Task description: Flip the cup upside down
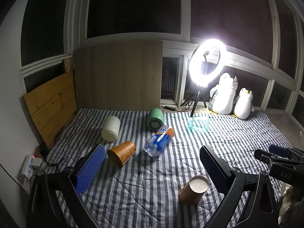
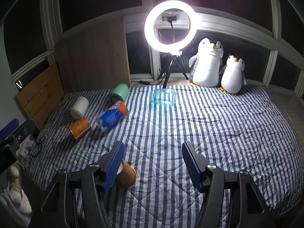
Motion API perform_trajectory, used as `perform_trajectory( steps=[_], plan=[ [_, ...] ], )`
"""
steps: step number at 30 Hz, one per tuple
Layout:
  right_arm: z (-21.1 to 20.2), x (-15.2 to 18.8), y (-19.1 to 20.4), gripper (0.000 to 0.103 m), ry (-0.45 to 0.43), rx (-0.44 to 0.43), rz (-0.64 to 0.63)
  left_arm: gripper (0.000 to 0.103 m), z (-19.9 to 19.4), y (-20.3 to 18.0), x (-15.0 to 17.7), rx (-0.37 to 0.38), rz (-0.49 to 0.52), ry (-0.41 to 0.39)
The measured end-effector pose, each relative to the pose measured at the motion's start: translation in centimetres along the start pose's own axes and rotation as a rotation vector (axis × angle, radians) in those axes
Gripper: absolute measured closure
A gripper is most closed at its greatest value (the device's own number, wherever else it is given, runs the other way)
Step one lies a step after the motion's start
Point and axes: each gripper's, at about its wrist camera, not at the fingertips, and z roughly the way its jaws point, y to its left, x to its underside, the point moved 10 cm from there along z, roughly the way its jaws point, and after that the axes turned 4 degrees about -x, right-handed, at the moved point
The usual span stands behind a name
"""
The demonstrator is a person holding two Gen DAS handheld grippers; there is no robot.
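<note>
a brown paper cup [image 1: 193, 190] is seen standing upside down on the blue-and-white striped quilt of the bed [image 1: 152, 171], low and right of centre in the left wrist view, its white base uppermost. the left hand-held gripper [image 1: 152, 163] is held wide open with nothing between its blue pads; the cup is just beside its right finger. the right hand-held gripper [image 2: 152, 163] is likewise spread wide and empty. a second brown cup [image 1: 122, 156] is lying on its side at left of centre.
</note>
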Motion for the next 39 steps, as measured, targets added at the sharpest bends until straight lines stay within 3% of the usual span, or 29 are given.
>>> perform_trajectory(
  steps=[19,39],
  plan=[
    [-3.9,-3.8,0.5,0.044,-0.153,0.054,-0.011,0.002,-1.7,-0.4,-2.9,0.001,0.011,-0.058],
    [-3.3,-3.3,0.6,0.043,-0.138,0.059,-0.011,0.002,-0.7,-1.0,-1.8,0.003,0.016,-0.022]
  ],
)
